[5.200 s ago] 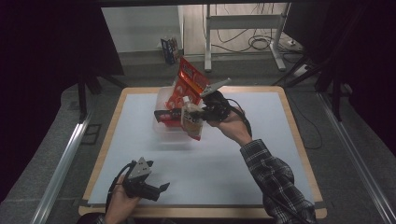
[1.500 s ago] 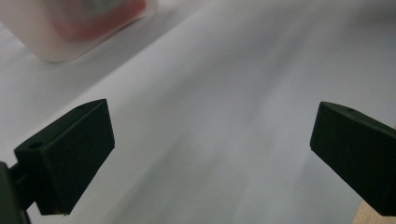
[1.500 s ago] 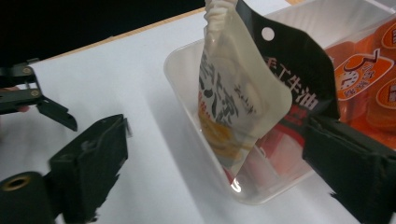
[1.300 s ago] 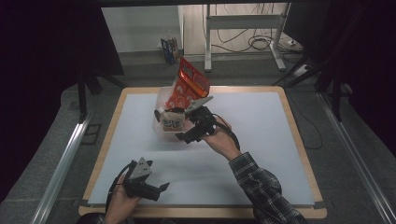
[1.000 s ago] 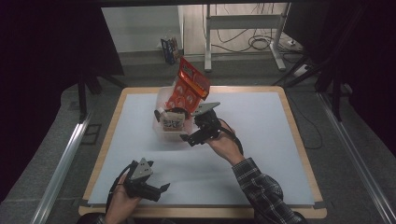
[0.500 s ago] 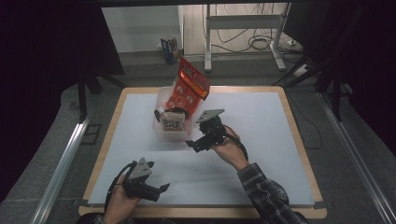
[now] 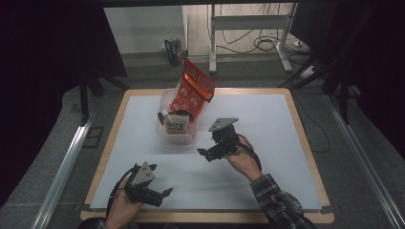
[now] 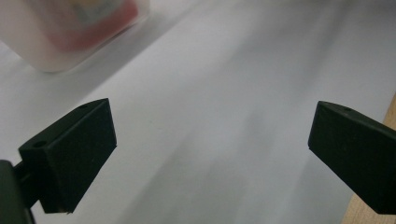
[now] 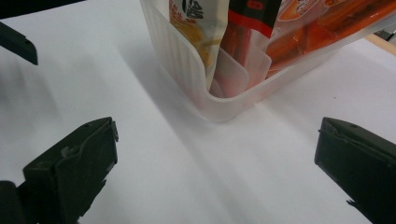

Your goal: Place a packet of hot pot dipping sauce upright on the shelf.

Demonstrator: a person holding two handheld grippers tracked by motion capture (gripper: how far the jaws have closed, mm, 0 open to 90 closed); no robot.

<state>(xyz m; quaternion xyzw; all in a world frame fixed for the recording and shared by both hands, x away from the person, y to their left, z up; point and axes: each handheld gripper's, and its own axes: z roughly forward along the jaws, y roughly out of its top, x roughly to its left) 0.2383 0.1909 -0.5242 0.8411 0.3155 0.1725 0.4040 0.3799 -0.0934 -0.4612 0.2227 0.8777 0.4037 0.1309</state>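
Observation:
A clear plastic bin (image 7: pixel 167 135) stands on the white table top at the back left of middle. In it a tall red snack bag (image 7: pixel 193 88) leans up and back, and a pale packet with dark print (image 7: pixel 176 125) stands in front of it. My right gripper (image 7: pixel 206 153) hovers open and empty just right of the bin's front corner. In the right gripper view the bin (image 9: pixel 187 70) lies past the wide-apart jaws of the right gripper (image 9: pixel 217 140), with the pale packet (image 9: pixel 196 23) and the red bag (image 9: pixel 308 23) inside. My left gripper (image 7: pixel 162 196) rests open near the front edge, and in the left gripper view the left gripper (image 8: pixel 212 123) has nothing between its jaws.
The white sheet (image 7: pixel 267 119) covers a wooden-edged table (image 7: pixel 305 143). The blurred bin (image 8: pixel 70 32) sits at the top left of the left gripper view, and the wooden edge (image 8: pixel 390 116) at its right. Dark curtains and a metal rail flank the table.
My right gripper carried the pale packet down into the bin, let it go and drew back to the front right, empty. The left gripper stayed still.

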